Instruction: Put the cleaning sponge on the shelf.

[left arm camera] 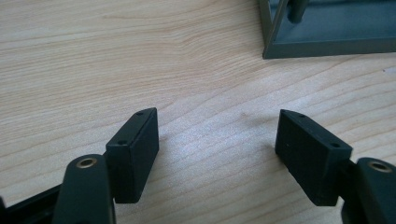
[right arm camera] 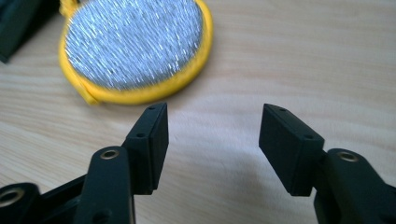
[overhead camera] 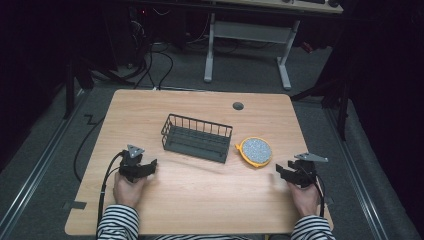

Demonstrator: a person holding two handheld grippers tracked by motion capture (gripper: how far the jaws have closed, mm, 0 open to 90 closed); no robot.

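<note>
A dark wire basket (overhead camera: pixel 196 138) stands in the middle of the wooden table (overhead camera: pixel 200 190). To its right lies a round yellow-rimmed pad with a silvery speckled face (overhead camera: pixel 256 151). My left gripper (overhead camera: pixel 148 165) rests low on the table left of the basket, open and holding nothing; its view shows the basket's corner (left arm camera: pixel 327 42) ahead to the right of the left gripper (left arm camera: pixel 217 135). My right gripper (overhead camera: pixel 281 170) is open near the table's right side, just below and right of the pad. In its own view the right gripper (right arm camera: pixel 213 128) has the pad (right arm camera: pixel 133 46) lying just beyond the left jaw.
A small grey grommet (overhead camera: pixel 238 106) sits near the table's far edge. Beyond the table stand a white-legged desk (overhead camera: pixel 247 40) and loose cables on the grey floor (overhead camera: pixel 150 65). Striped sleeves (overhead camera: pixel 118 222) come in at the near edge.
</note>
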